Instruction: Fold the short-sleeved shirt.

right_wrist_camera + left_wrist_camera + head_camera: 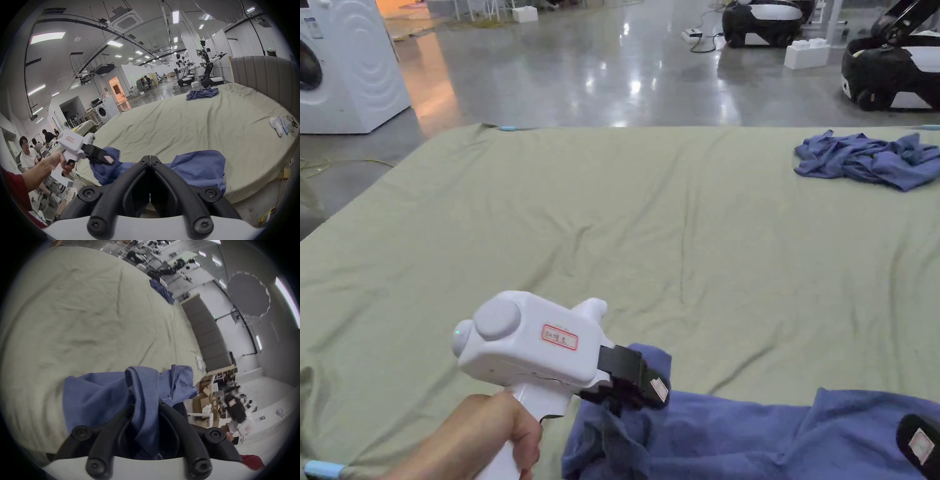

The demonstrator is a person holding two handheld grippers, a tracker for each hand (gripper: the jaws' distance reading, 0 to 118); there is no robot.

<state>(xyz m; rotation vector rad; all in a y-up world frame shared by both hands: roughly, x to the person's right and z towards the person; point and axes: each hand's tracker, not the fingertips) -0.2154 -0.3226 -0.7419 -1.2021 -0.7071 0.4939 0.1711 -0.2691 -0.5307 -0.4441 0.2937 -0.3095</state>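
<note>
Shirt (737,437): blue, short-sleeved, lying crumpled at the near edge of the bed (612,219); one end is lifted off the sheet.
Left claw (640,387): white pistol-grip body held in the left hand (487,425); its black jaws are pressed together on a bunched fold of the shirt, the cloth running up between them in the left gripper view (146,404).
Right claw (150,158): jaws pressed together, tips meeting with no cloth visible between them in the right gripper view; the shirt (199,168) lies just beyond the tips. In the head view only a black jaw part (919,445) shows at the lower right corner, over the shirt.
Bed: covered with a wrinkled pale green sheet; padded grey headboard (263,78) along its right side.
Second garment (869,159): blue, heaped at the far right corner of the bed, well apart from the shirt.
Washing machine (344,62): white, on the floor beyond the bed's far left corner.
Socks (276,126): white, on the sheet near the headboard.
</note>
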